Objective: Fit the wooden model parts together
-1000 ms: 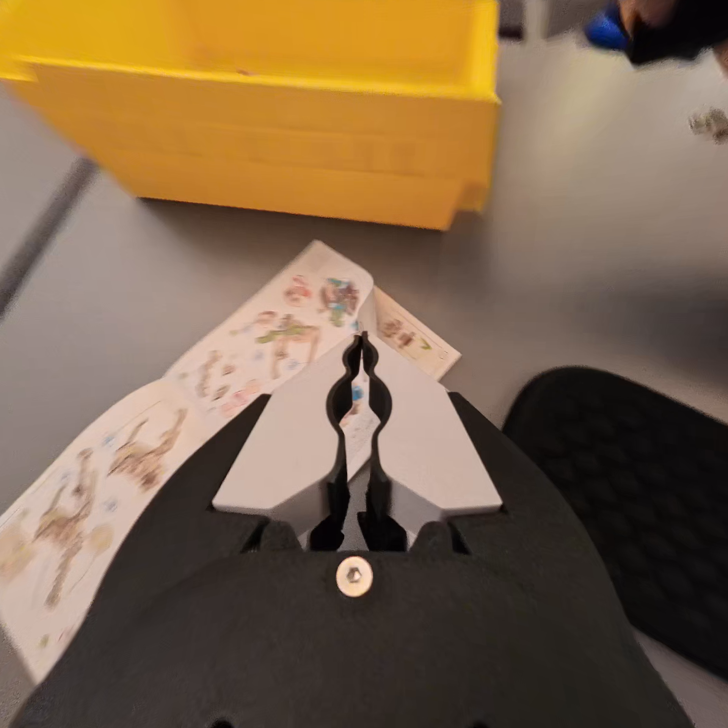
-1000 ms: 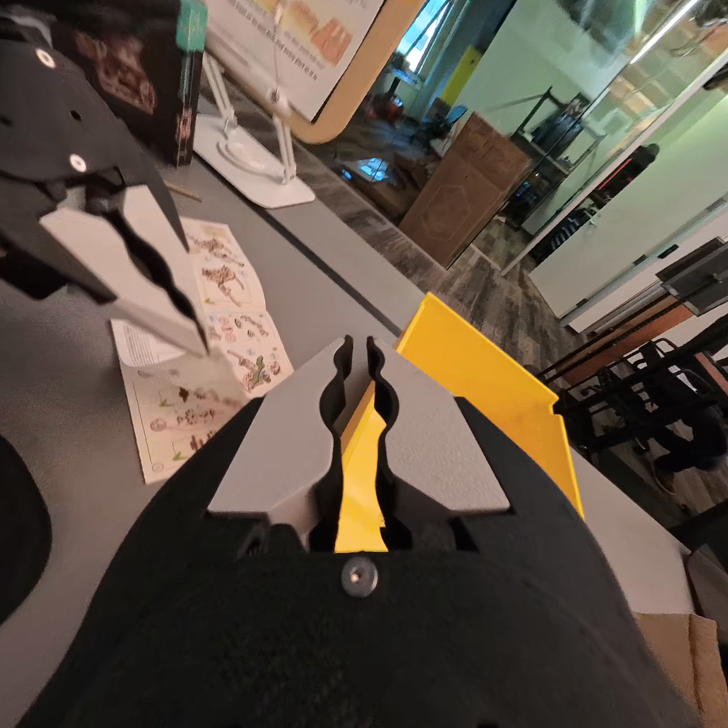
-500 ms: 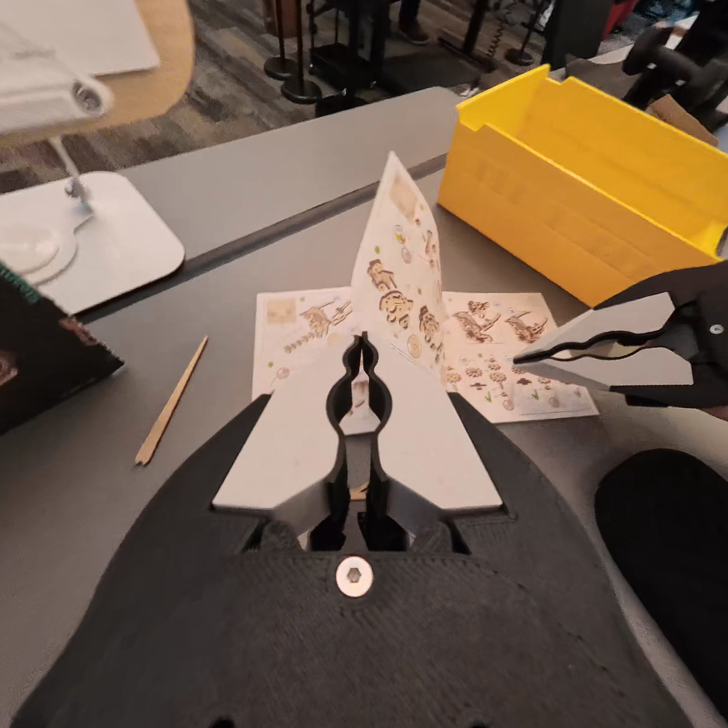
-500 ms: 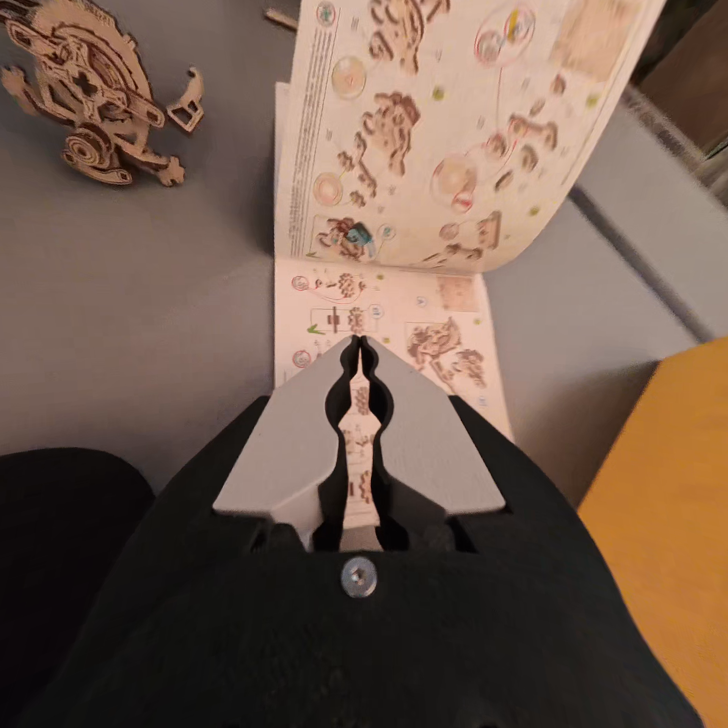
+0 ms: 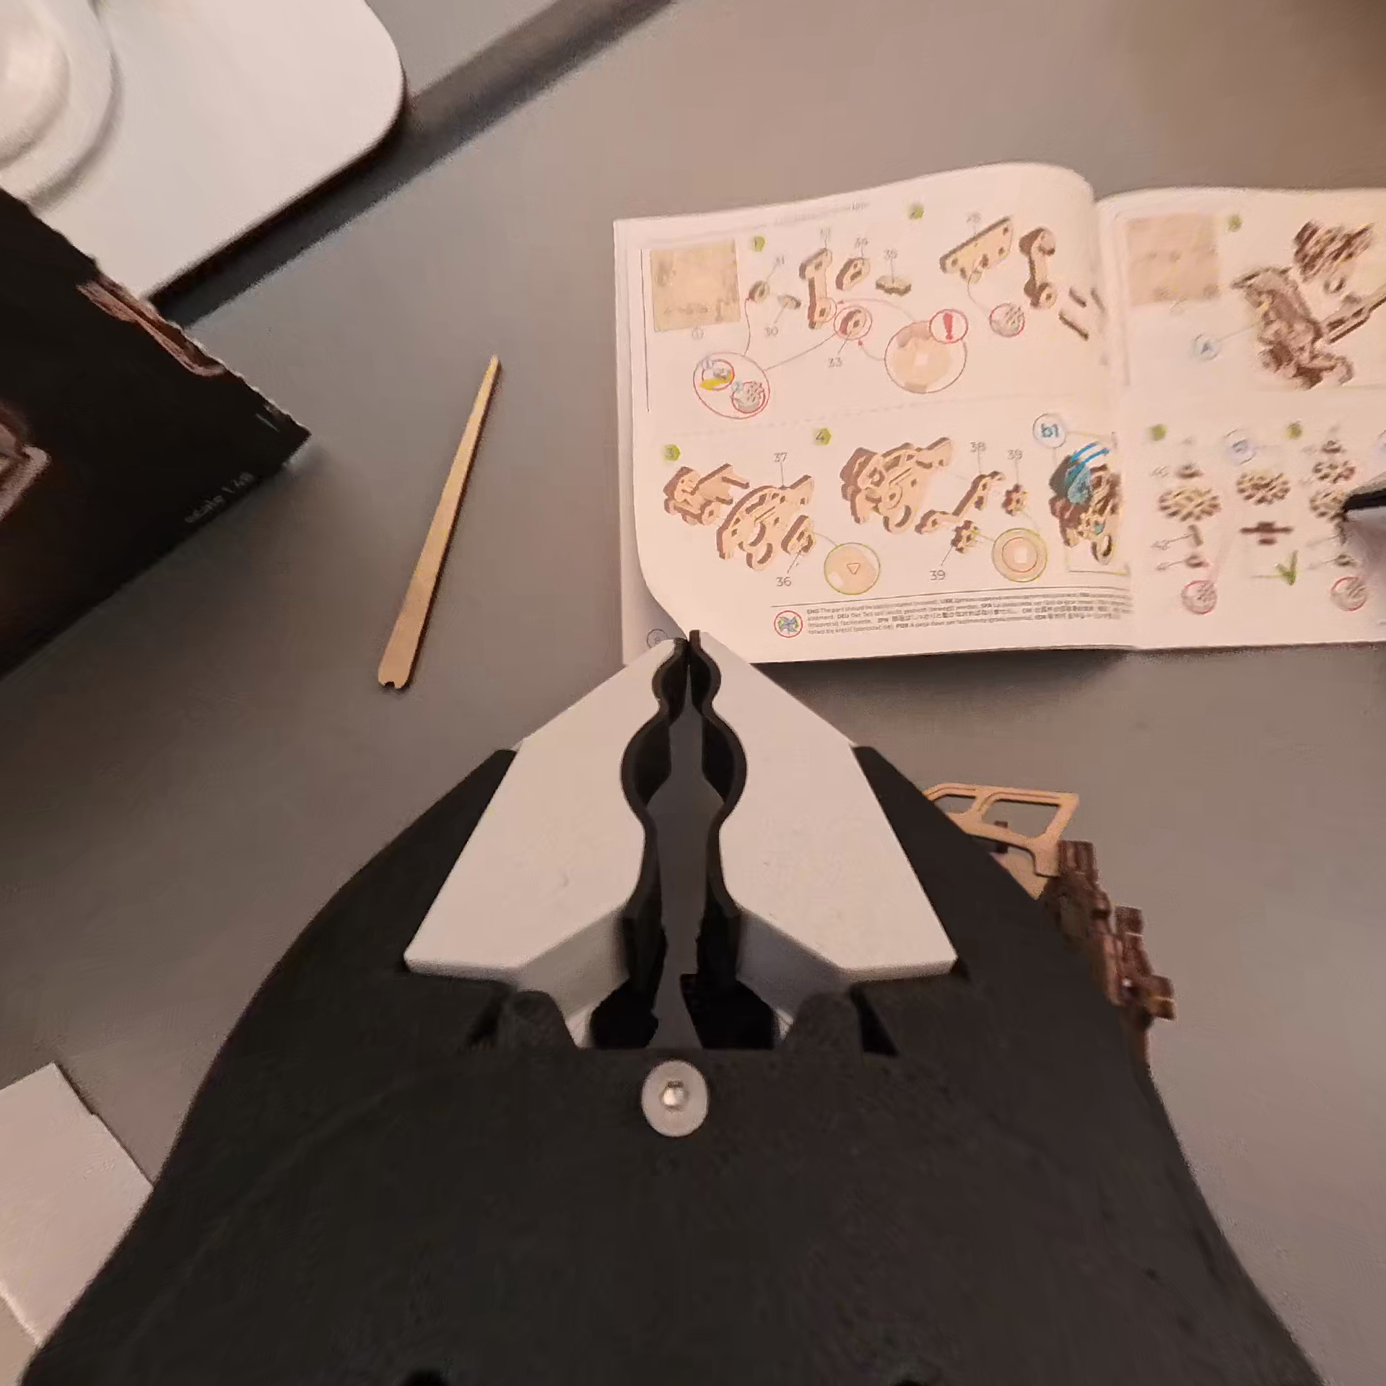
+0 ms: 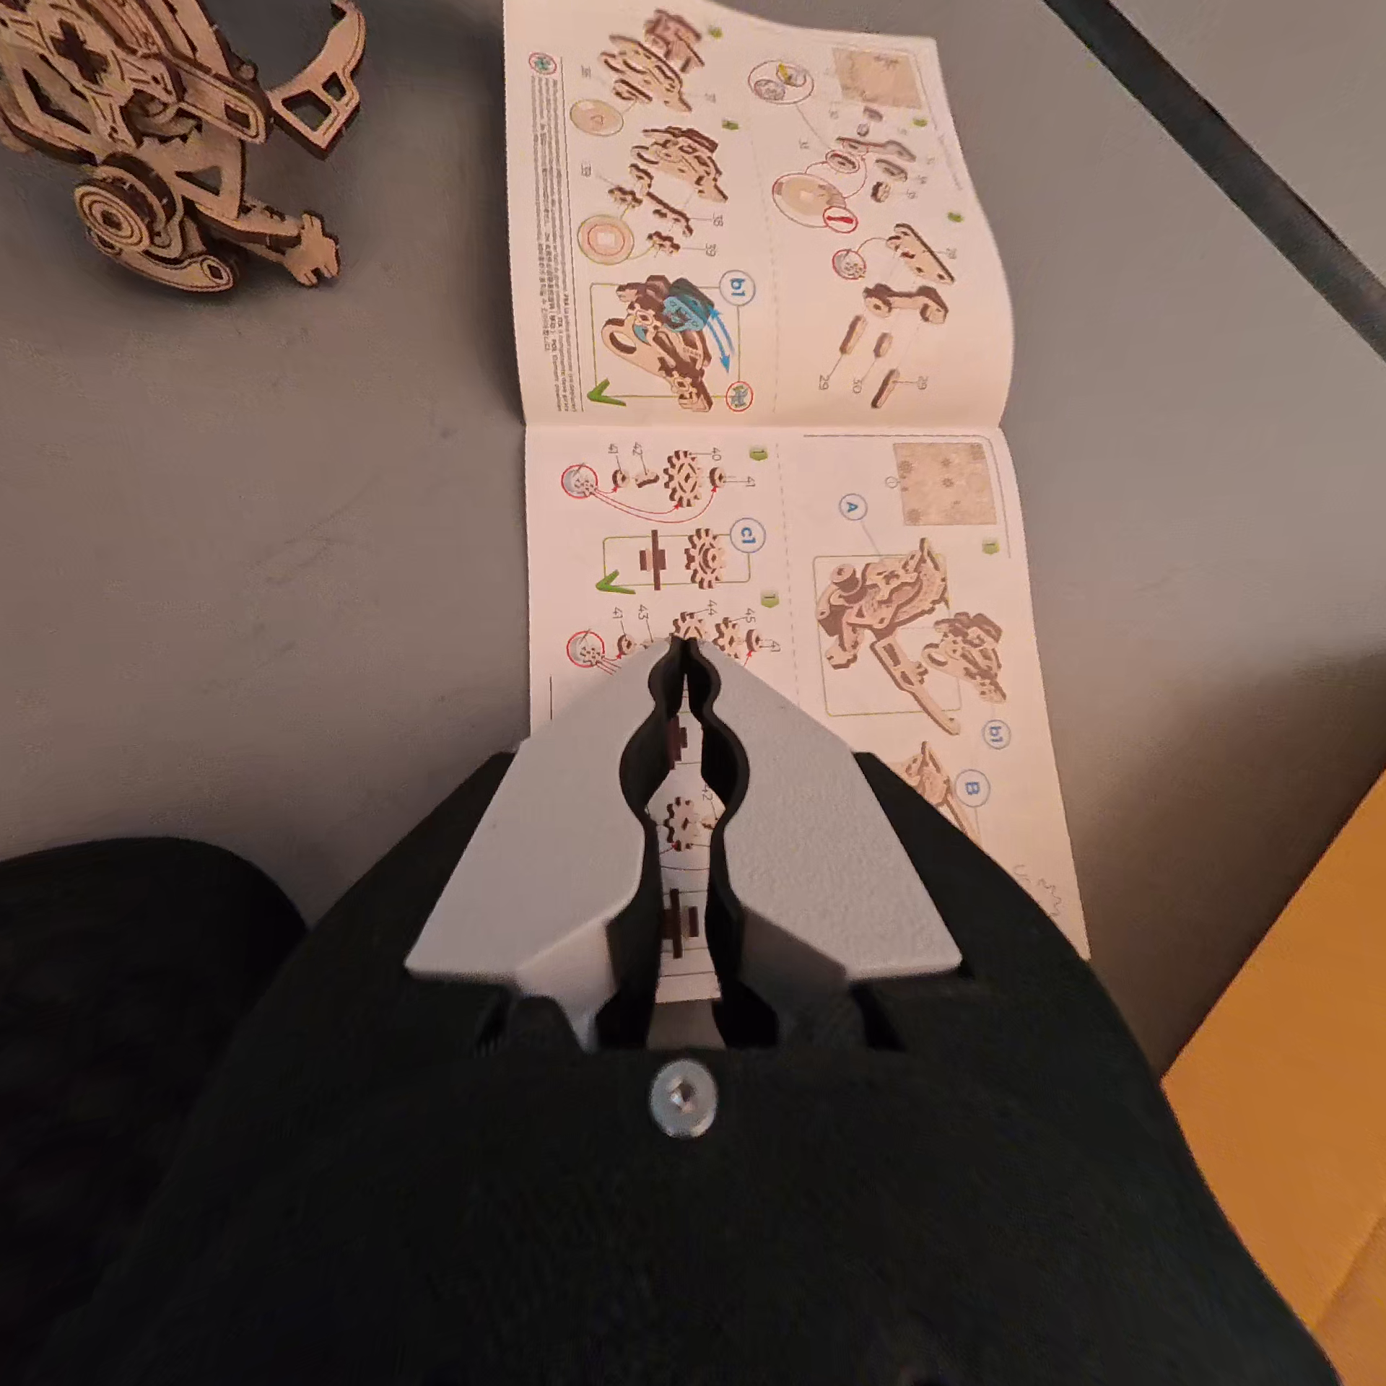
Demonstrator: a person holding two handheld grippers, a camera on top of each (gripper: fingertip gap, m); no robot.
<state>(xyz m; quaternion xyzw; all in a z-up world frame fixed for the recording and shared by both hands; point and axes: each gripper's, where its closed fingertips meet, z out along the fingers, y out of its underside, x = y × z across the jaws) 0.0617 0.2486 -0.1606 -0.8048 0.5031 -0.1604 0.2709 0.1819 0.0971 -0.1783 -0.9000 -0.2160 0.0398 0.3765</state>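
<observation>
A part-built wooden model [image 6: 150,135] stands on the grey table at the top left of the right wrist view. It also shows in the left wrist view [image 5: 1072,892], half hidden behind my left gripper's body. An open instruction booklet [image 5: 900,420] lies flat on the table; it also shows in the right wrist view [image 6: 757,315]. My left gripper [image 5: 690,641] is shut and empty, just short of the booklet's near corner. My right gripper [image 6: 684,643] is shut and empty, over the booklet's near page. Its tip [image 5: 1361,517] shows at the left wrist view's right edge.
A thin wooden stick [image 5: 442,517] lies left of the booklet. A dark box [image 5: 112,420] and a white stand base [image 5: 225,120] sit at the far left. A black pad [image 6: 112,975] lies at lower left and a yellow bin [image 6: 1305,1087] at right in the right wrist view. One gripper's finger ends stand about 20 cm off the other's.
The raised booklet page has fallen flat, so the booklet lies open. Both grippers have tipped down towards the table. The left view has swung left, away from the yellow bin.
</observation>
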